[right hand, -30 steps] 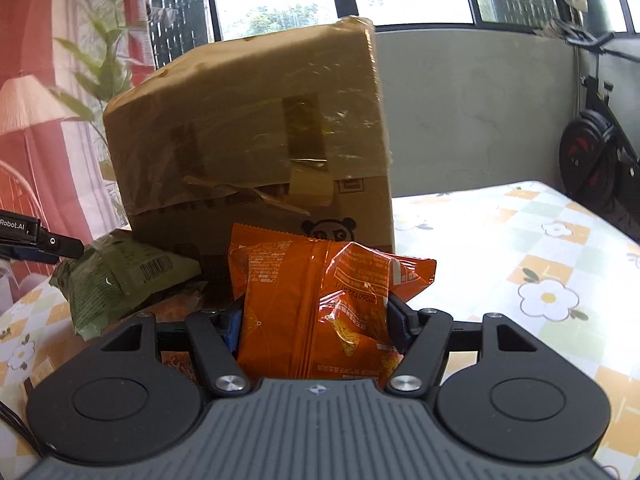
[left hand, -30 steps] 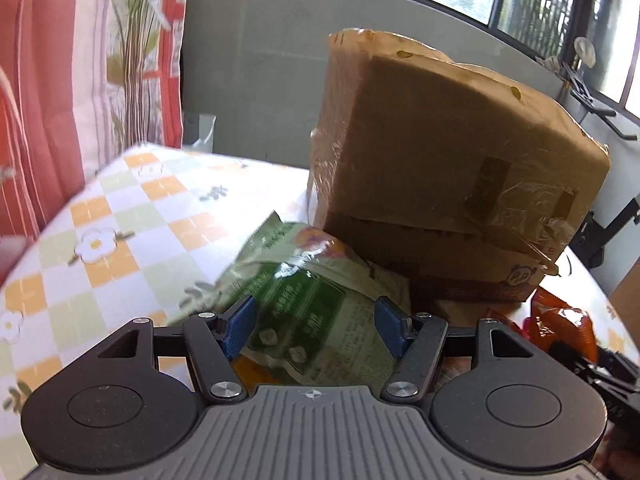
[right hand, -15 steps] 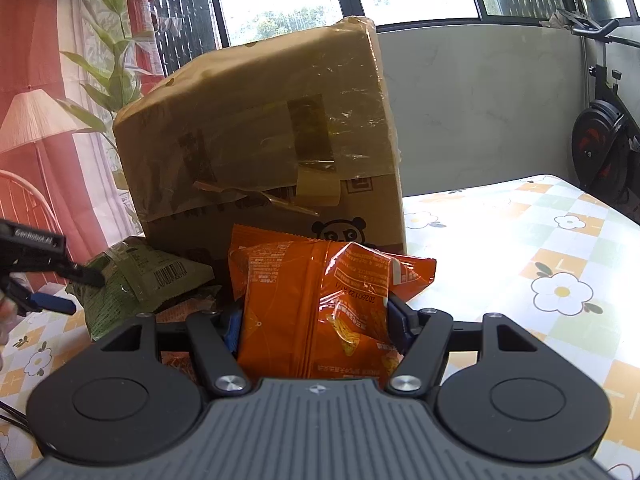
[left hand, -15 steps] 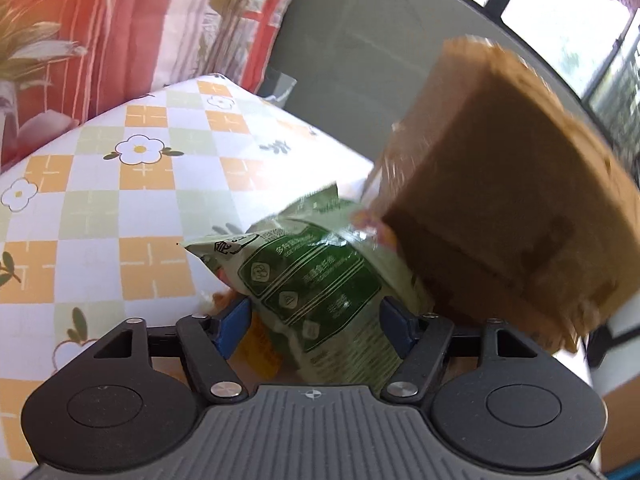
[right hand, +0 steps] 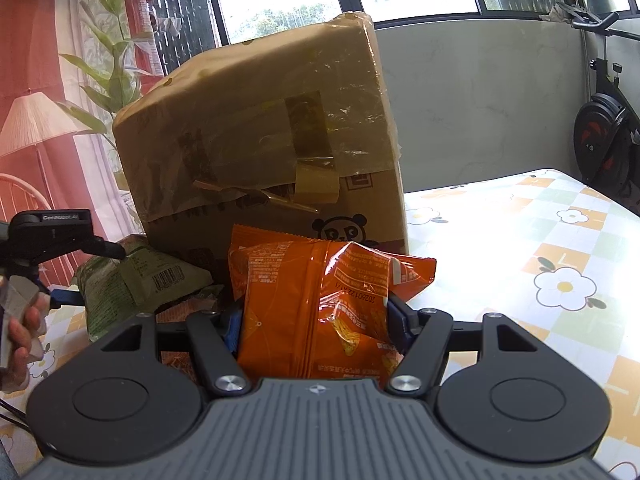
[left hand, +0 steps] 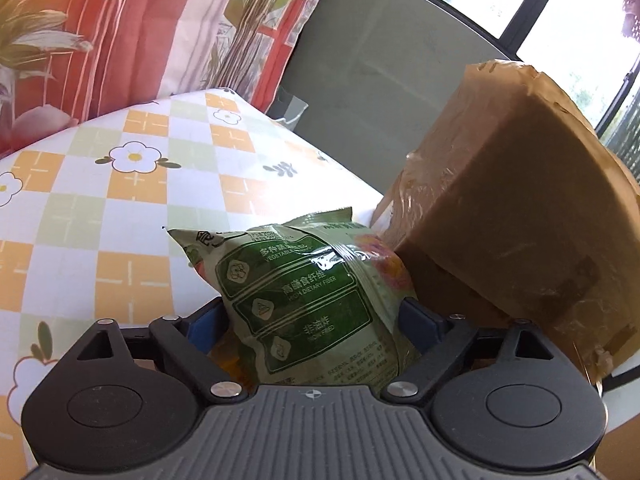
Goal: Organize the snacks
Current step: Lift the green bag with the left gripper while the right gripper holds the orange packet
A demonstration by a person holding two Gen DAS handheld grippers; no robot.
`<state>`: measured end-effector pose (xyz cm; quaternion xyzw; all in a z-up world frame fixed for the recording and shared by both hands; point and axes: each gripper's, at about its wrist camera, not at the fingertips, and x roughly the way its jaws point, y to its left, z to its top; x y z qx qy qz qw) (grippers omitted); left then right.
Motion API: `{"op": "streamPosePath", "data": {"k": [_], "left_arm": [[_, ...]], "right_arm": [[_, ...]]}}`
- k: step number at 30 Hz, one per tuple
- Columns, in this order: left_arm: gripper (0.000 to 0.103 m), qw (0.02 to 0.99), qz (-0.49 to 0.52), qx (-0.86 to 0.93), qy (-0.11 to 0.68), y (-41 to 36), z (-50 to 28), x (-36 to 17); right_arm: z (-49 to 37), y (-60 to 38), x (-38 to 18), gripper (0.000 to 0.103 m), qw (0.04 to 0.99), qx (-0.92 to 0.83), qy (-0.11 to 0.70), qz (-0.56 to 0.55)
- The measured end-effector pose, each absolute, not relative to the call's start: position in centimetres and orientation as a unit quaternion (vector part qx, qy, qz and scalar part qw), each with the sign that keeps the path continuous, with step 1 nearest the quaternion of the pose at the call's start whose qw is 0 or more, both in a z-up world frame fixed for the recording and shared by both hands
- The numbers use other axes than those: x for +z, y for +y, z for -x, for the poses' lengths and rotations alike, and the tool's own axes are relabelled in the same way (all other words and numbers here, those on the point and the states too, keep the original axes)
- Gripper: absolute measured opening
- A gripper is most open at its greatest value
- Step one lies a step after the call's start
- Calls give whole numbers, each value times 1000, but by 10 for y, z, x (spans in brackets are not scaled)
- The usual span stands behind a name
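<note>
A green snack bag [left hand: 304, 284] lies between the blue pads of my left gripper [left hand: 310, 318], whose jaws are opening; the pads stand at the bag's sides without squeezing it. The bag rests against a tall taped cardboard box [left hand: 512, 216]. In the right wrist view the same green bag [right hand: 132, 284] sits at the box's [right hand: 260, 136] left foot, with the left gripper's upper finger [right hand: 96, 248] over it. My right gripper [right hand: 316, 320] is shut on an orange snack bag [right hand: 316, 300], held upright in front of the box.
The table [left hand: 120, 208] wears a checked flower cloth [right hand: 540, 240], bare to the right of the box. More orange packets [right hand: 176, 360] lie under the two bags. A hand [right hand: 20, 332] holds the left tool. An exercise bike [right hand: 604, 148] stands at the far right, a curtain [left hand: 100, 20] at the left.
My left gripper has rolled and sunk a little, and its jaws have spread wider around the green bag. The right gripper keeps its grip on the orange bag, unmoved.
</note>
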<state>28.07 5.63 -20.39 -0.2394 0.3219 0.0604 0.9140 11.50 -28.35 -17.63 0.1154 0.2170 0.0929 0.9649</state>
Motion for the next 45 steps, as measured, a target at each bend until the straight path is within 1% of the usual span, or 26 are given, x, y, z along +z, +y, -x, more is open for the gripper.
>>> {"op": "streamPosePath", "data": {"k": [2,3,6,10,13,14,15,19,25,31,33,34,36,38,41,43,45], "left_arm": [[91,917,233,63,318,55,-282,-203],[89,918,228,58,318,55,-281,-202],[76,925,200,43,319,53,-275,-191],[68,940,161,32,300,53,-250,-175],[63,941,155,11,299,59,-232,-166],[55,942,153,2,299,60,-227,-164],[45,941,149,-9,304,61,-223,-163],[45,941,130,-21,311,59,-210,-164],[47,938,172,-40,300,60,-213,-170],[52,954,121,-66,265,37,-227,-163],[59,958,103,-73,259,30,-234,-162],[61,957,100,-72,261,28,-238,-163],[70,955,107,-59,270,25,-244,-166],[75,951,125,-35,282,27,-250,-171],[79,932,169,-2,319,40,-254,-182],[81,924,205,5,323,51,-252,-187],[83,920,214,10,327,57,-252,-190]], "right_arm": [[-115,-283,-176,67,965,93,217,-115],[-115,-283,-176,67,965,93,217,-115],[-115,-284,-176,68,965,93,217,-116],[-116,-283,-176,67,965,93,218,-116],[-116,-283,-177,67,964,93,218,-117],[-116,-283,-177,67,964,93,218,-117],[-116,-283,-177,67,965,93,218,-116],[-116,-282,-177,67,965,92,218,-114],[-114,-281,-176,67,966,91,217,-107],[-115,-280,-176,67,966,91,219,-103],[-116,-281,-176,67,966,92,219,-104],[-117,-281,-177,67,965,92,220,-105],[-117,-282,-177,68,965,93,220,-107],[-117,-283,-177,68,965,94,220,-109],[-117,-284,-177,68,964,94,221,-113],[-117,-284,-177,68,964,95,221,-115],[-117,-285,-177,68,963,96,222,-116]]}}
